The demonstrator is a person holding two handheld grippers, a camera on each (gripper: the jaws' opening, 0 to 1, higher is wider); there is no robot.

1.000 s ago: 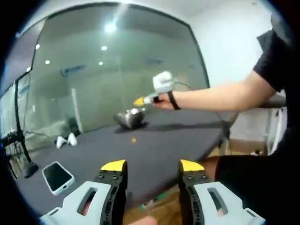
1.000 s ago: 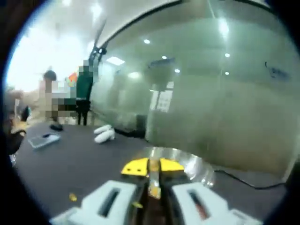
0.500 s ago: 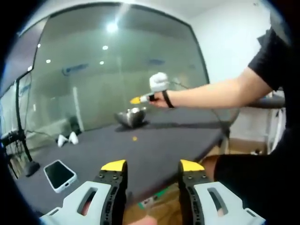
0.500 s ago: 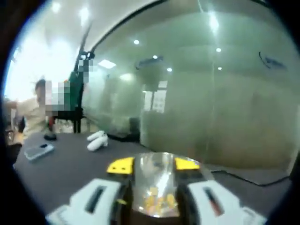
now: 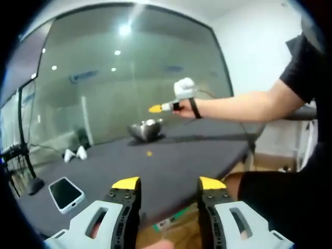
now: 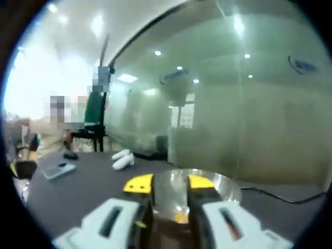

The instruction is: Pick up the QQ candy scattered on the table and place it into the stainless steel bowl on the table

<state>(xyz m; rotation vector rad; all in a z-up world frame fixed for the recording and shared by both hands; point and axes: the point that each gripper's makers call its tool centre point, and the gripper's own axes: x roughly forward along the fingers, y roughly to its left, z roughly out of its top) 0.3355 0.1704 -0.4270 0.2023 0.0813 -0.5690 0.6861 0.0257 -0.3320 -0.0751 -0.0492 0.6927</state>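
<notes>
In the left gripper view, the stainless steel bowl stands far out on the dark table, and one orange QQ candy lies just in front of it. My left gripper hovers open over the table's near edge, holding nothing. A person's hand holds my right gripper above the bowl. In the right gripper view, my right gripper is open. The bowl sits right under its jaws, with several yellow candies inside.
A white-cased phone lies at the table's near left, the same phone showing at the far left in the right gripper view. Two white oblong objects rest near the glass wall. A cable trails behind the bowl.
The right gripper, shut on a candy a second ago, opened over the bowl and has risen a little. My left gripper has stayed still.
</notes>
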